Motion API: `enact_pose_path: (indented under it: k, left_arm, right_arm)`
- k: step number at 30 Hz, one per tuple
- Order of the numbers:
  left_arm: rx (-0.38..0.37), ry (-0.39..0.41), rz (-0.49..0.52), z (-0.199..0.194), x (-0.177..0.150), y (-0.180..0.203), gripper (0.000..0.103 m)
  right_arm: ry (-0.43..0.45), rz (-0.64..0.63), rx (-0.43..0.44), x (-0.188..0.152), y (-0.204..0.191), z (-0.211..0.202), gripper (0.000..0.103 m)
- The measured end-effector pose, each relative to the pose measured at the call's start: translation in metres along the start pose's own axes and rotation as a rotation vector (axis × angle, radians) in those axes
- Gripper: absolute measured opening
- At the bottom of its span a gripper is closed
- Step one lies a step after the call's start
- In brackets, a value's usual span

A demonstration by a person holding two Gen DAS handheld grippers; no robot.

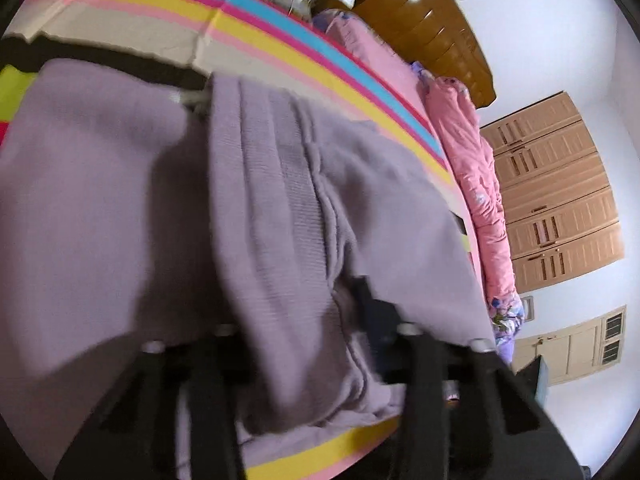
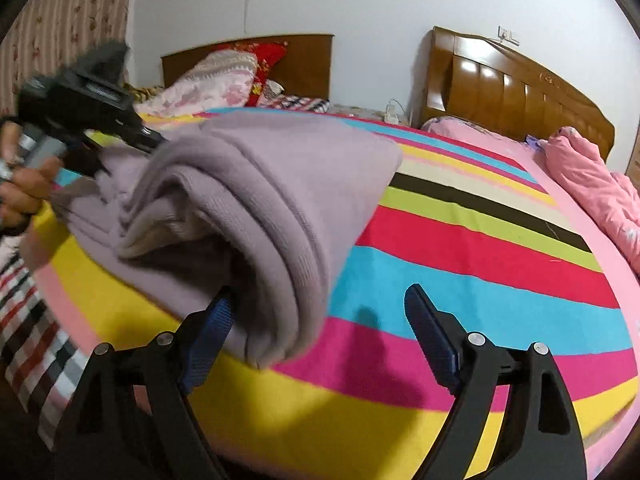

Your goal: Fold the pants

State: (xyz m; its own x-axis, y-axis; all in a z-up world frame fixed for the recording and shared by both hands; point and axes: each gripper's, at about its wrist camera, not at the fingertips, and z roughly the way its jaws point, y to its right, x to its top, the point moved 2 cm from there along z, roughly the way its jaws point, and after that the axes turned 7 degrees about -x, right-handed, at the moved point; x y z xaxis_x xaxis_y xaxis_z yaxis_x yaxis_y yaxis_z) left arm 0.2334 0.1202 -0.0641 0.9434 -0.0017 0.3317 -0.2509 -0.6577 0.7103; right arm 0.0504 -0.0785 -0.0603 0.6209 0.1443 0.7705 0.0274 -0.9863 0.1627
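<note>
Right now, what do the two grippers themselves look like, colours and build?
The right gripper has black angular plastic arms with silver pivot bolts and blue ribbed pads lining its jaws. The left gripper has the same black arms and silver bolts; from the right wrist view its body is a blocky black housing.

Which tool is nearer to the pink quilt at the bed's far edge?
Right. The right tool, open, points across the striped sheet toward the pink quilt; the left tool is on the far side of the folded lilac pants.
</note>
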Motion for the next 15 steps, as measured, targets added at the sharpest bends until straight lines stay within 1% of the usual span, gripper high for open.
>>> enact_pose_path:
  k: [1,2,3,5,7,8,10,11,12,13,14,15]
  left_arm:
    - [0.038,0.014,0.030,-0.005,-0.001,0.008,0.024]
    - [0.074,0.036,0.077,-0.012,0.000,0.024,0.023]
    - [0.093,0.069,0.140,-0.024,0.002,0.046,0.023]
    - [0.085,0.132,0.218,-0.053,0.005,0.077,0.022]
    - [0.074,0.183,0.266,-0.081,0.006,0.095,0.022]
    - [0.082,0.215,0.282,-0.099,0.007,0.095,0.022]
    - [0.121,0.253,0.246,-0.127,0.004,0.073,0.022]
    - [0.156,0.261,0.194,-0.135,0.002,0.043,0.022]
    - [0.179,0.253,0.118,-0.137,-0.001,0.007,0.023]
    - [0.188,0.240,0.060,-0.135,-0.005,-0.017,0.023]
    - [0.193,0.209,-0.018,-0.123,-0.014,-0.058,0.023]
    - [0.184,0.198,-0.051,-0.115,-0.022,-0.080,0.026]
  right_arm:
    - [-0.004,-0.013,-0.011,-0.003,-0.004,0.007,0.083]
    - [0.009,-0.022,-0.032,-0.008,-0.005,0.010,0.083]
    - [0.024,-0.037,-0.059,-0.008,-0.006,0.009,0.083]
    - [0.034,-0.054,-0.096,-0.010,-0.005,0.007,0.083]
    - [0.041,-0.082,-0.132,-0.011,-0.005,0.008,0.083]
    - [0.046,-0.098,-0.149,-0.011,-0.005,0.007,0.083]
    - [0.059,-0.118,-0.160,-0.013,-0.005,0.007,0.084]
    - [0.065,-0.125,-0.156,-0.015,-0.005,0.007,0.086]
    - [0.076,-0.141,-0.141,-0.016,-0.007,0.007,0.086]
    - [0.087,-0.158,-0.137,-0.017,-0.010,0.006,0.086]
    - [0.100,-0.176,-0.145,-0.018,-0.013,0.004,0.086]
    - [0.113,-0.198,-0.160,-0.018,-0.017,0.002,0.086]
